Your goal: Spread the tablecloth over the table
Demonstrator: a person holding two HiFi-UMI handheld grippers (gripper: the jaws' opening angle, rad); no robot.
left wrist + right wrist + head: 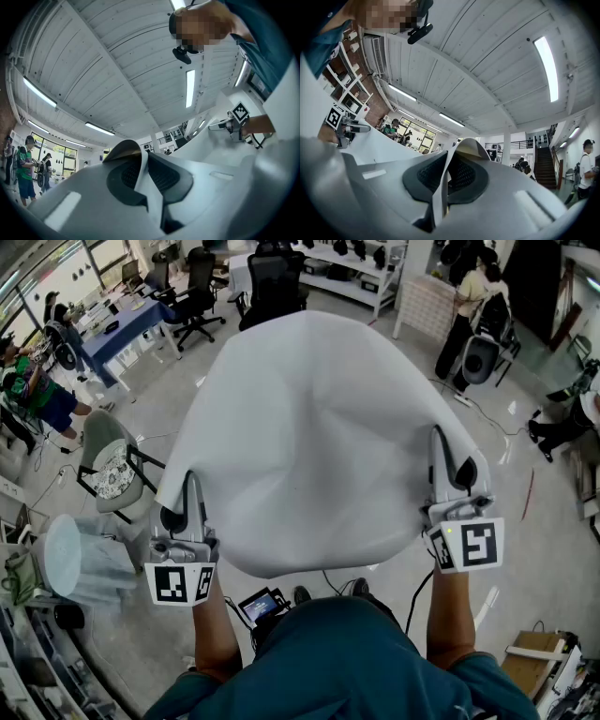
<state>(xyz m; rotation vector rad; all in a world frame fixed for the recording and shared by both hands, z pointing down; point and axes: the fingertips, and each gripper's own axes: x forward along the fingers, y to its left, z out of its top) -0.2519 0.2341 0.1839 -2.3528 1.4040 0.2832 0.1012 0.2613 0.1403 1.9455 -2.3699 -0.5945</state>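
The white tablecloth (pixel 309 427) hangs spread in the air in front of me and billows upward in the middle. My left gripper (pixel 193 486) is shut on its near left corner, and my right gripper (pixel 444 452) is shut on its near right corner. In the left gripper view the jaws (pixel 143 161) pinch a folded cloth edge (pixel 140 180) between dark pads, and the right gripper (pixel 234 123) shows across the cloth. The right gripper view has the same pinch (pixel 452 159) on a cloth strip (pixel 440 192), with the left gripper (pixel 344 124) beyond. The cloth hides any table below it.
A grey chair (pixel 111 463) and a white round bin (pixel 61 557) stand at the left. Black office chairs (pixel 272 282) and a blue table (pixel 122 329) lie beyond the cloth. People stand at the far left (pixel 33 390) and top right (pixel 469 306). Cardboard boxes (pixel 539 667) sit bottom right.
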